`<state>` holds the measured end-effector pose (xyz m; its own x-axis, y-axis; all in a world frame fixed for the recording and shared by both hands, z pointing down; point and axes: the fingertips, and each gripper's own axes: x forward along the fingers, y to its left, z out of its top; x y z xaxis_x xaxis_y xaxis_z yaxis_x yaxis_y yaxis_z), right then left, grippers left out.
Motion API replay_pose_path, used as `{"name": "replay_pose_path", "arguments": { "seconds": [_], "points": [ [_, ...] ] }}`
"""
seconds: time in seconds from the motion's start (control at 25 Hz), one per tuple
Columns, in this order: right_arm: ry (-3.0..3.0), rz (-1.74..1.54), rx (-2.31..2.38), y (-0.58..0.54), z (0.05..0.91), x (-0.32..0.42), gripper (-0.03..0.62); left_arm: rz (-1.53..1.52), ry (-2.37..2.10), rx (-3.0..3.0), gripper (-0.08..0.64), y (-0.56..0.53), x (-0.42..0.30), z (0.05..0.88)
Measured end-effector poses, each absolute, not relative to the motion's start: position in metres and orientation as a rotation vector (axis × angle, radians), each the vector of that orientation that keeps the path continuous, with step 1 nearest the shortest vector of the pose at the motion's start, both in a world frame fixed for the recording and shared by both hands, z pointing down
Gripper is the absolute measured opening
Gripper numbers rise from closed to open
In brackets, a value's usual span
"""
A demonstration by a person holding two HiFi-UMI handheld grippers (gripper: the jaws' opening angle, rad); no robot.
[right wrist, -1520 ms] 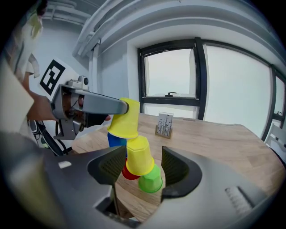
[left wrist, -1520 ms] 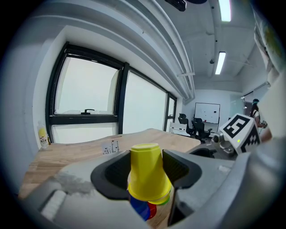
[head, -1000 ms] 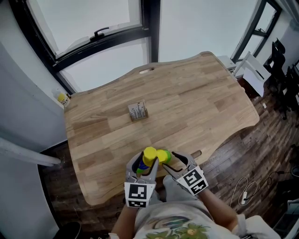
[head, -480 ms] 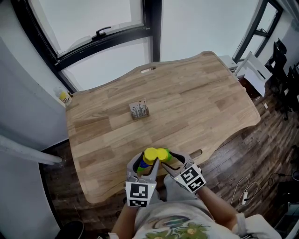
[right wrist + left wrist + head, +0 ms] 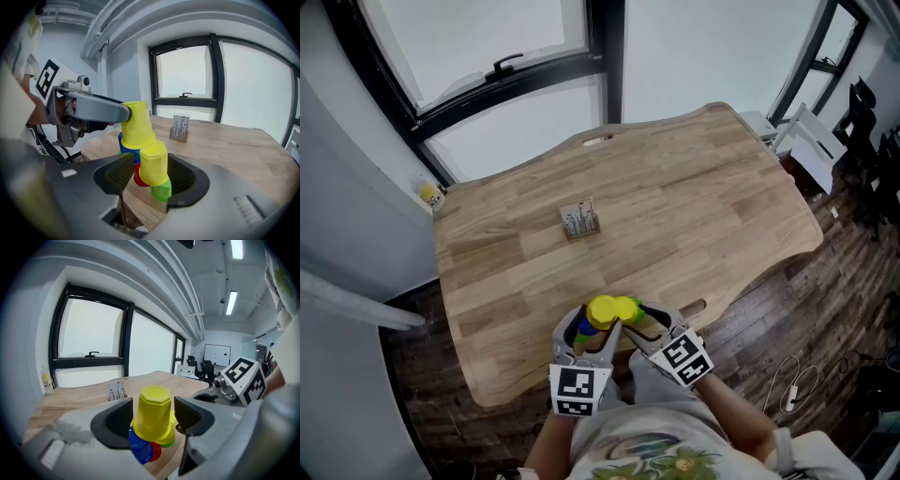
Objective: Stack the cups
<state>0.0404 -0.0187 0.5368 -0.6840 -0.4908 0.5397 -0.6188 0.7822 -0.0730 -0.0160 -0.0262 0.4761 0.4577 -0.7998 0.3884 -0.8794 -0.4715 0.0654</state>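
Close over the table's front edge, my left gripper (image 5: 589, 330) has an upside-down yellow cup (image 5: 152, 413) between its jaws. That cup tops a blue cup (image 5: 139, 448) and a red cup (image 5: 156, 452). The left jaws are opening, and a thin gap shows beside the cup. My right gripper (image 5: 645, 323) is shut on a second yellow cup (image 5: 153, 164) that sits over a green cup (image 5: 161, 191). The two stacks touch side by side. In the right gripper view the left gripper's finger (image 5: 93, 108) reaches the first yellow cup (image 5: 137, 124).
A small card holder (image 5: 577, 222) stands mid-table on the wooden table (image 5: 694, 197). A yellow bottle (image 5: 425, 195) sits on the sill at far left. Windows run along the far side, and chairs stand on the dark floor to the right.
Both grippers have held their place at the front edge, shifting only slightly. The two yellow-topped stacks stay together between them.
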Motion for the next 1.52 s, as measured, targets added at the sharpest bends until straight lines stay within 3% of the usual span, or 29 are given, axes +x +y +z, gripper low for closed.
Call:
{"name": "replay_pose_path", "arguments": {
  "seconds": [0.32, 0.44, 0.72, 0.84, 1.52],
  "points": [
    [-2.503, 0.36, 0.887, -0.014, 0.52, 0.044, 0.222, 0.295, -1.466, 2.37, 0.288, -0.018, -0.033, 0.458],
    [-2.526, 0.357, 0.928, -0.011, 0.508, 0.043, 0.181, 0.3, -1.49, 2.345, 0.288, -0.012, -0.045, 0.459],
    [-2.58, 0.282, 0.992, 0.007, 0.479, 0.032, 0.01, 0.287, -1.587, 2.319, 0.107, 0.007, -0.064, 0.447],
    [-2.593, 0.272, 0.998, 0.016, 0.472, 0.024, 0.0, 0.299, -1.619, 2.305, 0.006, 0.014, -0.069, 0.444],
    [-2.569, 0.31, 1.089, 0.044, 0.457, 0.008, -0.002, 0.329, -1.489, 2.396, 0.006, 0.033, -0.054, 0.447]
  ]
}}
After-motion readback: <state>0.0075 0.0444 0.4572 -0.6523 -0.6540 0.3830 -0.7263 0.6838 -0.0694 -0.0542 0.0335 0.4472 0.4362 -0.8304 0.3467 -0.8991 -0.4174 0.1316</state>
